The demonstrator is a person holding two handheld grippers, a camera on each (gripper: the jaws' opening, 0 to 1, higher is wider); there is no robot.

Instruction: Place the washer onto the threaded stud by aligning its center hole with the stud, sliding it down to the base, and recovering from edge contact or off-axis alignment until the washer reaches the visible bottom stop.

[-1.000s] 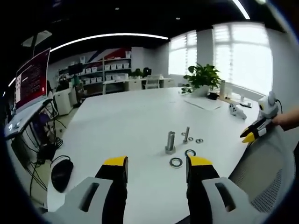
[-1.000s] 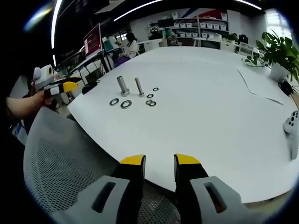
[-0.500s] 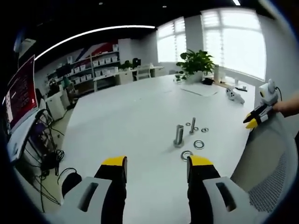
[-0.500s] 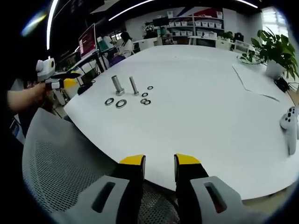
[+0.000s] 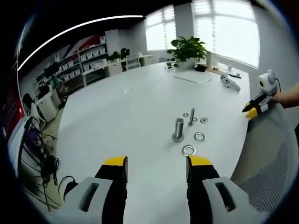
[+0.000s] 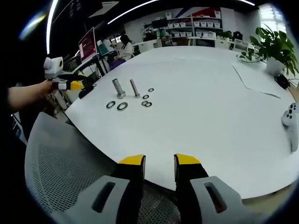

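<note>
Two threaded studs stand on the white table: a thick stud and a thin stud. Two large washers lie in front of them, with small washers around the thin stud. My left gripper is open and holds nothing, well short of the studs. The right gripper view shows the thick stud, the thin stud and the large washers far off to the left. My right gripper hangs over the table edge, its jaws a narrow gap apart and holding nothing.
A mesh chair back sits below the right gripper at the table edge. On the far side are a potted plant, a sheet of paper and a white controller. Desks and shelves fill the room behind.
The left gripper's camera has swung, so the studs and washers sit a little higher and more central in its view. Both grippers hold nothing and keep the same jaw gap.
</note>
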